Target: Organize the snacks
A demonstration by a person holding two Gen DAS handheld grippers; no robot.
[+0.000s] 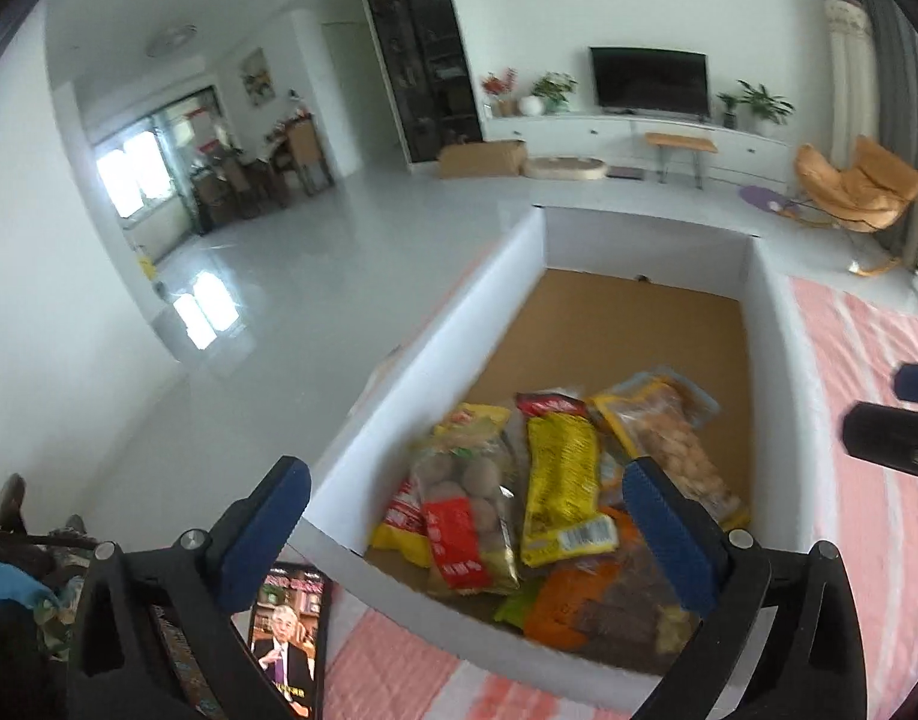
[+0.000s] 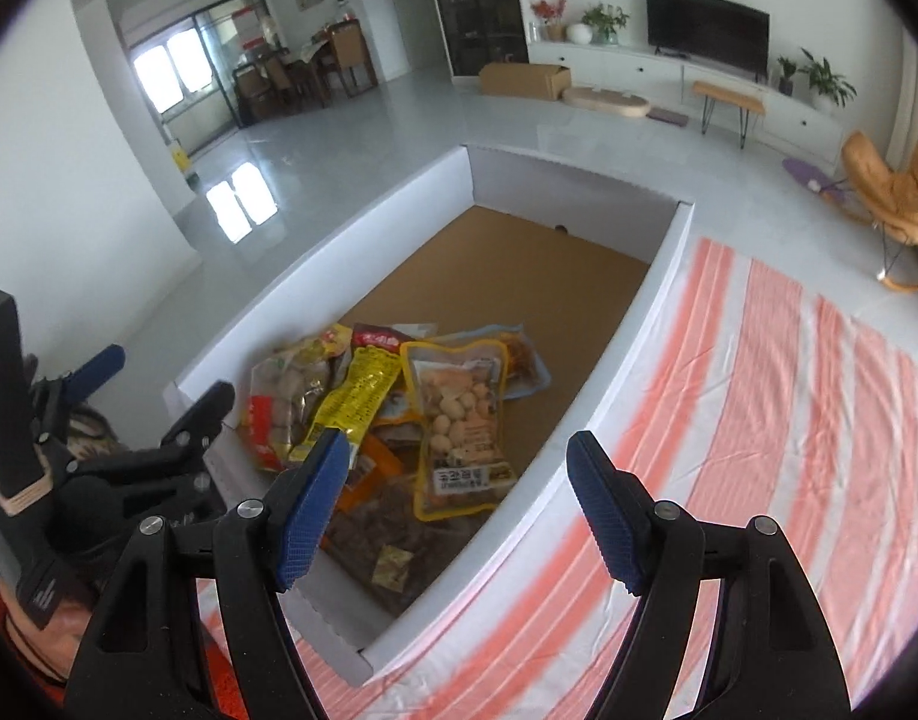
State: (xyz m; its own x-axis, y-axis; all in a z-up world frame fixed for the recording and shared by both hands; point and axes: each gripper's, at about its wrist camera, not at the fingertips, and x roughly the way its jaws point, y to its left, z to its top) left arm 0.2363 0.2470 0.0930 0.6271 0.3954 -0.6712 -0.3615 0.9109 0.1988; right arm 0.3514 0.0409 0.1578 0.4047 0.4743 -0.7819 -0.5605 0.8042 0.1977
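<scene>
A white cardboard box [image 1: 639,240] with a brown floor lies on a striped cloth. Several snack packets are piled at its near end: a yellow packet [image 1: 564,480], a bag of round brown balls with a red label [image 1: 465,504], a clear bag of pale nuggets [image 1: 681,444] and an orange-brown packet [image 1: 597,606]. My left gripper [image 1: 464,468] hovers above the pile, open and holding nothing. The right gripper [image 2: 459,441] also hangs open over the box [image 2: 639,324], above the nugget bag [image 2: 459,420] and yellow packet [image 2: 357,402]. The left gripper [image 2: 165,372] shows at the box's left corner.
A pink and white striped cloth [image 2: 759,420] stretches to the right of the box. A phone [image 1: 288,630] playing a video lies by the box's near left corner. The far half of the box floor [image 2: 519,264] is bare. Glossy floor lies beyond.
</scene>
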